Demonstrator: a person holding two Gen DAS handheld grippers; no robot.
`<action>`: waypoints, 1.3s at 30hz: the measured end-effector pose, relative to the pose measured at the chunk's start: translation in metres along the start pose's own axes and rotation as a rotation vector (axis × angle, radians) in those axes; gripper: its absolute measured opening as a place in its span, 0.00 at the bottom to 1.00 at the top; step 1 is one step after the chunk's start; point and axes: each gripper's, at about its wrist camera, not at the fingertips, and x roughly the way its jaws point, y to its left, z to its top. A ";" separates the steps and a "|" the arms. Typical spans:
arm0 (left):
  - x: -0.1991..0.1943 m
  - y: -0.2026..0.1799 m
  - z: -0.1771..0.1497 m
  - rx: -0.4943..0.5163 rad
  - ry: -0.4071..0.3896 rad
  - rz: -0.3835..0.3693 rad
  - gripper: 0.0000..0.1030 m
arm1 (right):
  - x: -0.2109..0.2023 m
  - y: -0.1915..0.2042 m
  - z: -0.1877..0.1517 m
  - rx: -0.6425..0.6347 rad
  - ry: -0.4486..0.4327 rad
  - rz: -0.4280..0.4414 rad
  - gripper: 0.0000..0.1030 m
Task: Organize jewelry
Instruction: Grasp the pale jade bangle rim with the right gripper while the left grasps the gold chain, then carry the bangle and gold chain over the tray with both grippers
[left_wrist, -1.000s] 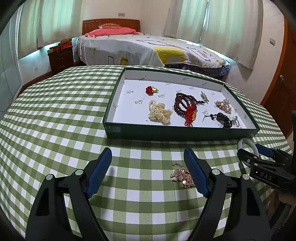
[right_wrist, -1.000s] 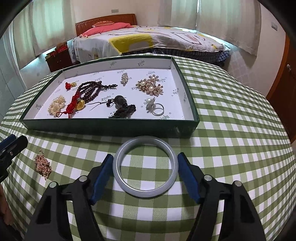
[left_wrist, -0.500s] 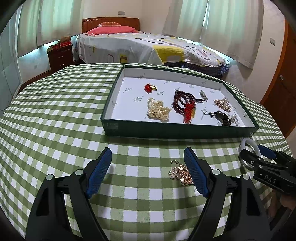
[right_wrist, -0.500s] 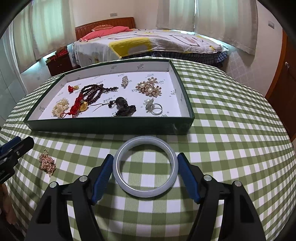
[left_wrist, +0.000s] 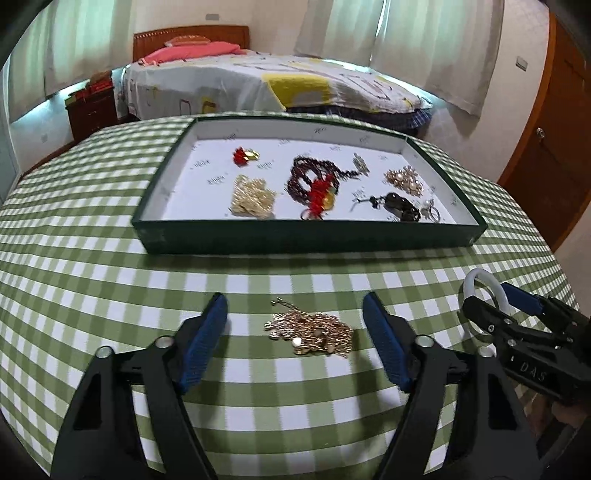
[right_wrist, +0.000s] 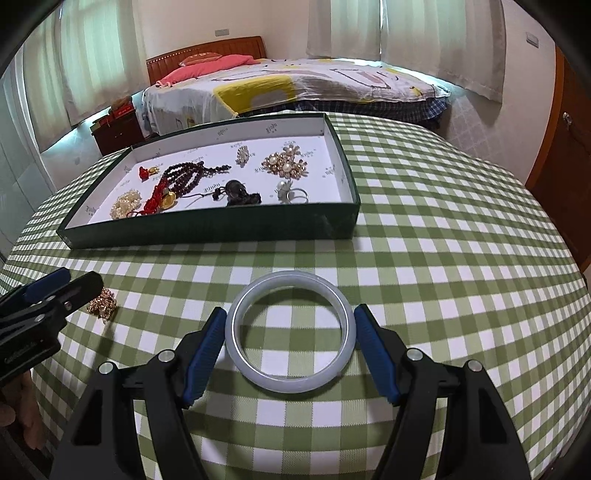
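A gold brooch (left_wrist: 312, 330) lies on the green checked tablecloth between the open fingers of my left gripper (left_wrist: 295, 314); it also shows in the right wrist view (right_wrist: 102, 304). A pale jade bangle (right_wrist: 290, 334) sits between the blue pads of my right gripper (right_wrist: 290, 326), which is closed on its sides just above the cloth. The bangle and right gripper also show in the left wrist view (left_wrist: 480, 291). A green tray (left_wrist: 310, 236) with a white floor holds several pieces: pearls, dark beads, red tassel, brooches, a ring.
The round table (right_wrist: 461, 258) drops away on all sides. A bed (left_wrist: 295, 85), a dark nightstand (left_wrist: 92, 107) and a wooden door (left_wrist: 546, 147) stand beyond it. The tray (right_wrist: 207, 225) lies ahead of both grippers.
My left gripper has moved right and forward, so the gold brooch now lies between its fingers. My right gripper has drawn back a little from the tray with the bangle.
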 end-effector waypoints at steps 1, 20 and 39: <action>0.002 -0.001 0.000 0.002 0.009 0.001 0.62 | 0.000 -0.001 -0.001 0.004 0.001 0.003 0.66; 0.002 0.001 -0.005 0.003 0.033 -0.059 0.12 | 0.001 0.002 -0.003 0.011 -0.003 0.024 0.67; -0.024 0.006 0.003 -0.004 -0.041 -0.061 0.09 | -0.011 0.008 -0.002 0.001 -0.031 0.027 0.66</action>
